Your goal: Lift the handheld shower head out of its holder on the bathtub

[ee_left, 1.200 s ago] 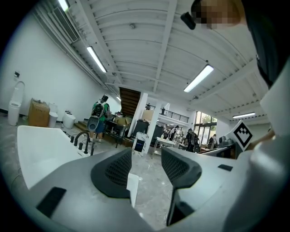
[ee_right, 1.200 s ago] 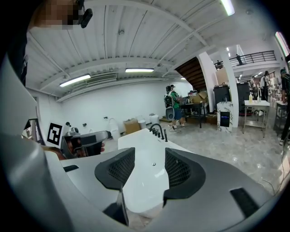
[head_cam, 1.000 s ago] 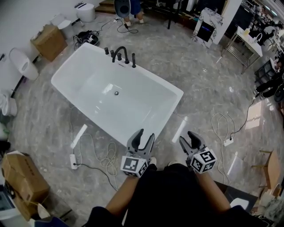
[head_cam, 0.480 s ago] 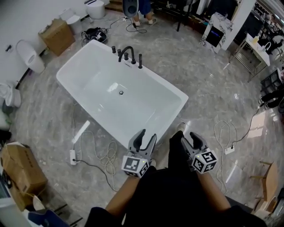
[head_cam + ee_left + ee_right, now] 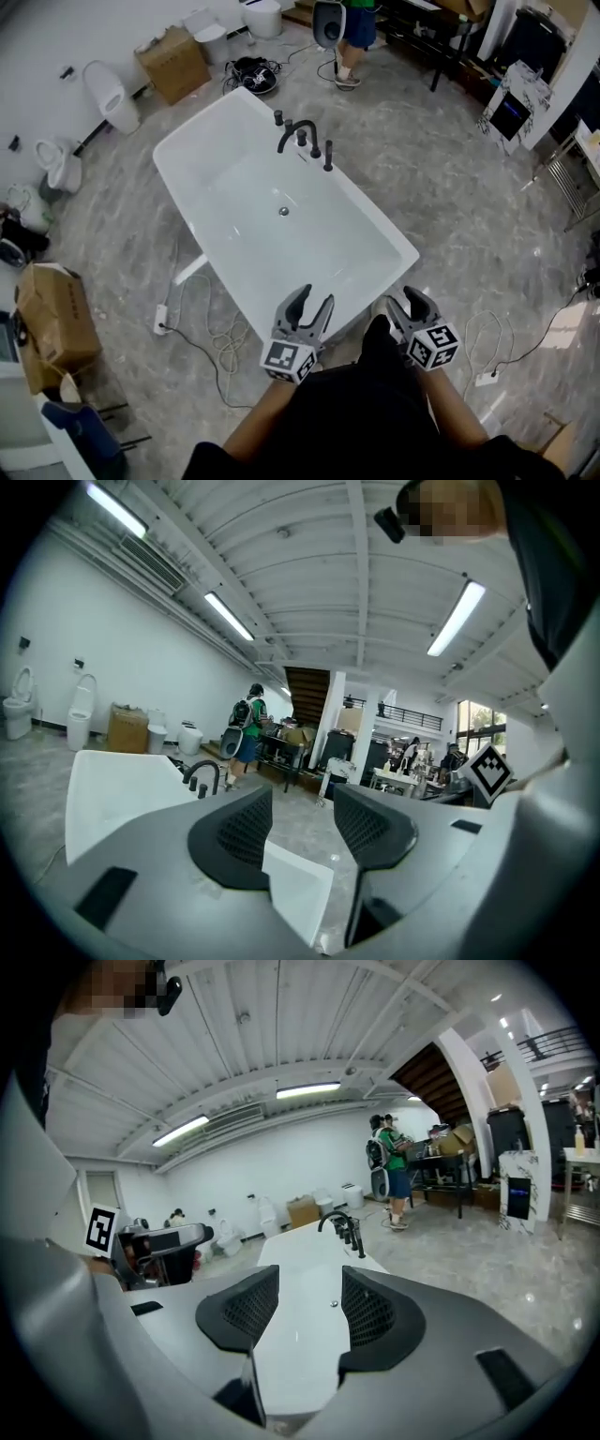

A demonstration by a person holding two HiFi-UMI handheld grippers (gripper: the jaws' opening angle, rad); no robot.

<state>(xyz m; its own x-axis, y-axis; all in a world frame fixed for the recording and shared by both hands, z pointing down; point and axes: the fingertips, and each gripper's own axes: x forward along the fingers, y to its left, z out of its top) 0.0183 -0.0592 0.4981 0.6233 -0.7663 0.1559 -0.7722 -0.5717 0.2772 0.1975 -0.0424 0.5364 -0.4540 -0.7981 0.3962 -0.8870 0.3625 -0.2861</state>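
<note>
A white freestanding bathtub (image 5: 187, 169) stands on the marble floor ahead of me. On its far rim sits a black faucet set (image 5: 298, 136), and the slim black handheld shower head (image 5: 327, 156) stands upright in its holder at the right end of that set. My left gripper (image 5: 312, 298) and right gripper (image 5: 408, 300) hover side by side near the tub's near end, both open and empty, far from the fittings. The left gripper view shows my left gripper (image 5: 302, 822) with the faucet (image 5: 202, 778) beyond it. The right gripper view shows my right gripper (image 5: 309, 1312) and the shower head (image 5: 362, 1243).
White cables and a power strip (image 5: 161, 320) lie on the floor left of the tub. Cardboard boxes (image 5: 58, 314) and toilets (image 5: 105, 94) line the left wall. A person in a green top (image 5: 349, 28) stands behind the tub near black tables.
The tub has swung toward the middle of the head view and its near end now reaches my grippers. Both grippers stay open and in the same pose.
</note>
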